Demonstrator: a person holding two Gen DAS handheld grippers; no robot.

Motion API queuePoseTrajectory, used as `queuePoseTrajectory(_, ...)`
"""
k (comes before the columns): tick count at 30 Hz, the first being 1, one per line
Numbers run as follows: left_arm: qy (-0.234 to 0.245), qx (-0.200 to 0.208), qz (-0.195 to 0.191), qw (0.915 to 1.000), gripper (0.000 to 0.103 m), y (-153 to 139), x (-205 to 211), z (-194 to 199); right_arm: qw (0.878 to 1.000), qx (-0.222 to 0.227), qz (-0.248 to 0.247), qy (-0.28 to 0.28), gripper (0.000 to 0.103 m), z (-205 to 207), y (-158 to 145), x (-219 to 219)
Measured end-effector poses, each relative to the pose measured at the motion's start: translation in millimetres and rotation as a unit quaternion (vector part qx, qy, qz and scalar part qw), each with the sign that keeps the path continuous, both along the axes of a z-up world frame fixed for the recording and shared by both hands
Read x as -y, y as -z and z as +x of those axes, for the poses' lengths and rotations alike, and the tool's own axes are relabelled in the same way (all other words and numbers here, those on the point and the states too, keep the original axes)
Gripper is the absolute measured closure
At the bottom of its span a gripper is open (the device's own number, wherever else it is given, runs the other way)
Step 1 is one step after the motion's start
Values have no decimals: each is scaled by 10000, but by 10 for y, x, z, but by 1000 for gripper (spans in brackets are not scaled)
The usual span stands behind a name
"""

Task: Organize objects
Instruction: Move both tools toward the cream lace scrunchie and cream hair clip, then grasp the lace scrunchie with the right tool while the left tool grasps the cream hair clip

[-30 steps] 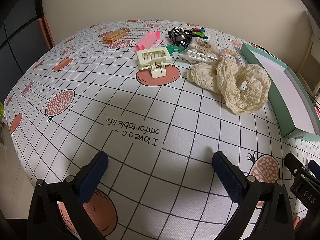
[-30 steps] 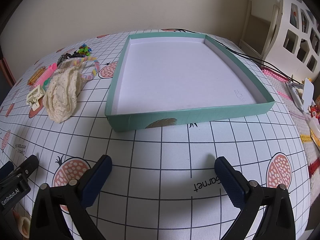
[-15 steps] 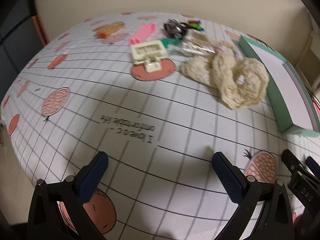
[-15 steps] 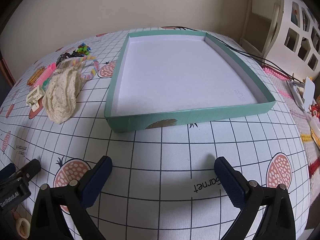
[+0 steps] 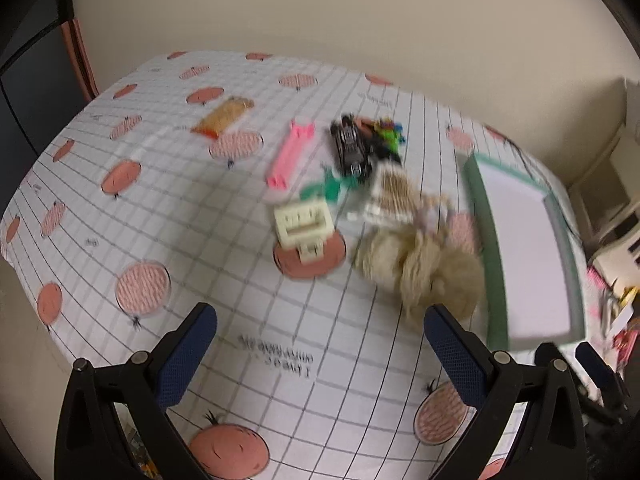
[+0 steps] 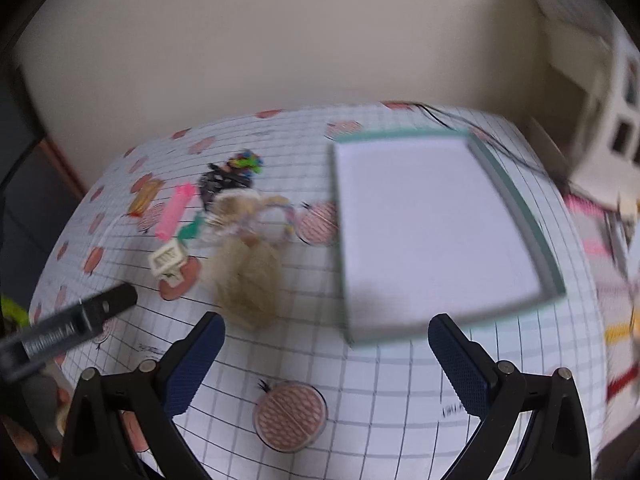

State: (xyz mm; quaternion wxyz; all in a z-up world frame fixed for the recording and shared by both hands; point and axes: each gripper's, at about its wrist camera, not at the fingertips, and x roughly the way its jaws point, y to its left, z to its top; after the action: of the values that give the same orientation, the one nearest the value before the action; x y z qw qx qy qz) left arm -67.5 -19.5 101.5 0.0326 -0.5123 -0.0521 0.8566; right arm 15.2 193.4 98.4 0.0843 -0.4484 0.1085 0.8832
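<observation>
Left of the tray (image 6: 520, 216) lie a snack pack (image 5: 224, 118), pink clip (image 5: 290, 154), toy car (image 5: 350, 150), cream hair claw (image 5: 302, 226) and lace scrunchie (image 5: 420, 276). The tray holds nothing; sorting looks unstarted. Left gripper (image 5: 320, 344) and right gripper (image 6: 326, 354) gape, empty.

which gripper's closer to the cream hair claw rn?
Left. The left gripper hovers just short of the cream hair claw; the right gripper sits further off, facing the teal tray.
</observation>
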Motion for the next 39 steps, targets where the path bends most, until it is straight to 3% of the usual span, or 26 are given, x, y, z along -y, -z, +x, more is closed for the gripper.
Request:
queuePoseTrajectory(7,-223,396,481,9978,0,67,184,-426,9965,549,23,-637,8,-497,-45,131)
queuePoseTrajectory(9,-287,558,432,9971,0,145,195,-521,9945,734,-106,-746,13,-641,10,115)
queuePoseTrajectory(10,-23,602,428,9973,0,146,196,-543,9934,808,-168,-791,13,-686,39,110)
queuePoseTrajectory(18,-76,769,190,9968,1,256,85,-909,9819,1469,-231,-1174,23,-1081,366,214)
queuePoseTrajectory(23,-54,916,39,9958,8,435,-2,-1087,9747,1756,-367,-1334,29,-1192,561,253)
queuePoseTrajectory(27,-44,1100,43,9939,15,602,-39,-1139,9713,1898,-459,-1358,30,-1209,680,269)
queuePoseTrajectory(36,-201,995,-159,9947,19,694,16,-1184,9654,2089,-514,-1471,37,-1213,872,347)
queuePoseTrajectory(39,-202,1024,-138,9944,27,725,32,-1196,9639,2125,-556,-1503,43,-1221,897,346)
